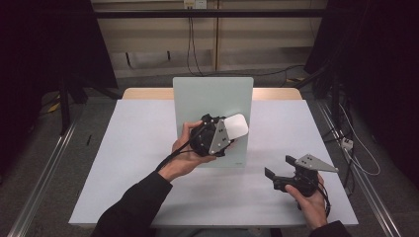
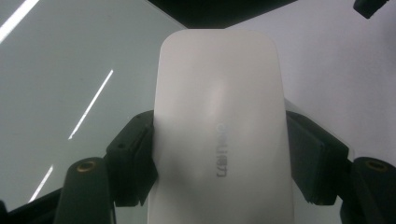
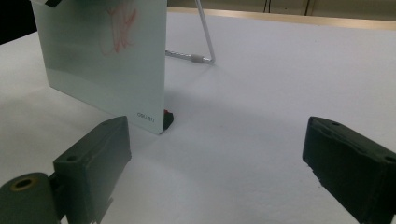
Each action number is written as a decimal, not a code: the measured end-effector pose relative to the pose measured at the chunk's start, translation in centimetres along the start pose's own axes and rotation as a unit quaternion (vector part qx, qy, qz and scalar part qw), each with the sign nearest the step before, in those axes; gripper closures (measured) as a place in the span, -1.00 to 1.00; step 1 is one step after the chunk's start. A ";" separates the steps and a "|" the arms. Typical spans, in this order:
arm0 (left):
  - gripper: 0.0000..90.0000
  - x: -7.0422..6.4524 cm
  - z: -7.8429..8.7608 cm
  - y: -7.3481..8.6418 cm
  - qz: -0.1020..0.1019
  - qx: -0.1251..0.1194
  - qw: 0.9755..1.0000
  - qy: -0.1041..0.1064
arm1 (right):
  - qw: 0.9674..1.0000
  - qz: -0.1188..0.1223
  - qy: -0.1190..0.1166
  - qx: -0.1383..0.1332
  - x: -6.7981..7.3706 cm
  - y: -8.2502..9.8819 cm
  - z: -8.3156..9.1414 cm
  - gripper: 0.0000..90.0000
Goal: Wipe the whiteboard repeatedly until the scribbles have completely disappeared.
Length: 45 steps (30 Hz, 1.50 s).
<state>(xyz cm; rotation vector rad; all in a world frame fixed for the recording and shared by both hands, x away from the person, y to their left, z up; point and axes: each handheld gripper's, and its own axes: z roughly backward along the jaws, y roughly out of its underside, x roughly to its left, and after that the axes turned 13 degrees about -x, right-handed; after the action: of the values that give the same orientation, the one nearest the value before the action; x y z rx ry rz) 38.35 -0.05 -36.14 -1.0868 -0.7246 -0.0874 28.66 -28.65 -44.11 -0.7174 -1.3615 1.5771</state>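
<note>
One white eraser sits clamped between your left gripper's jaws, held against the glass board standing at table centre. Red scribbles mark the board's face. At four o'clock, your right gripper rests low over the table, jaws spread wide, gripping nothing.

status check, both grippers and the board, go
Left gripper shut on white eraser, held at the glass board. Right gripper open, off to the side. Red scribble on board. Nothing in the way.
</note>
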 end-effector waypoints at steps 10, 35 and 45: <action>-0.31 -2.9 -0.8 1.5 -0.009 0.018 0.999 0.041 | 1.000 -0.001 0.000 0.001 0.0 0.0 0.0 -0.83; -0.31 -1.0 -0.4 0.9 0.034 -0.002 0.999 0.037 | 1.000 -0.001 0.000 0.001 0.0 0.0 0.0 -0.83; -0.31 -0.8 -0.3 0.9 0.026 -0.003 0.999 0.035 | 1.000 0.000 -0.001 -0.001 0.0 0.0 0.0 -0.83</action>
<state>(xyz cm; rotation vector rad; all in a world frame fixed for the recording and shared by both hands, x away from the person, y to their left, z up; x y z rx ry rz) 38.24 -0.10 -37.35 -1.1027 -0.6328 -0.0823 28.65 -28.67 -44.10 -0.7171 -1.3653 1.5766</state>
